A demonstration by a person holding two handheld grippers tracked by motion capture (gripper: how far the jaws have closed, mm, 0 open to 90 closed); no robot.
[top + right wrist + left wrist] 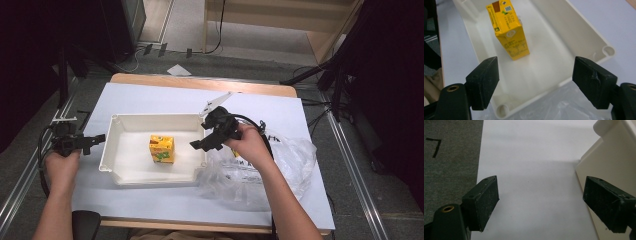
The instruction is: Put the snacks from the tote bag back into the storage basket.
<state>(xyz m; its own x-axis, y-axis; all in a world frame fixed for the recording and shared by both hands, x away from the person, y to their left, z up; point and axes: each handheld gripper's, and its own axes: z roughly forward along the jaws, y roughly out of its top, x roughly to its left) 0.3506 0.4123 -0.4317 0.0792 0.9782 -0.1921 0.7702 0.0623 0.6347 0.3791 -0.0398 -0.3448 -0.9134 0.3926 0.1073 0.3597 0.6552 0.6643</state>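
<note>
A yellow juice carton stands upright in the middle of a white plastic tray. My right gripper hovers at the tray's right rim, open, with nothing between its jaws and the carton a short way ahead of them. At the table's left edge, just outside the tray's left wall, my left gripper is open over the bare white sheet.
A crumpled clear plastic bag lies right of the tray, under my right hand. A white sheet covers the wooden table. Grey floor lies past the left edge; dark stands and cables flank the table.
</note>
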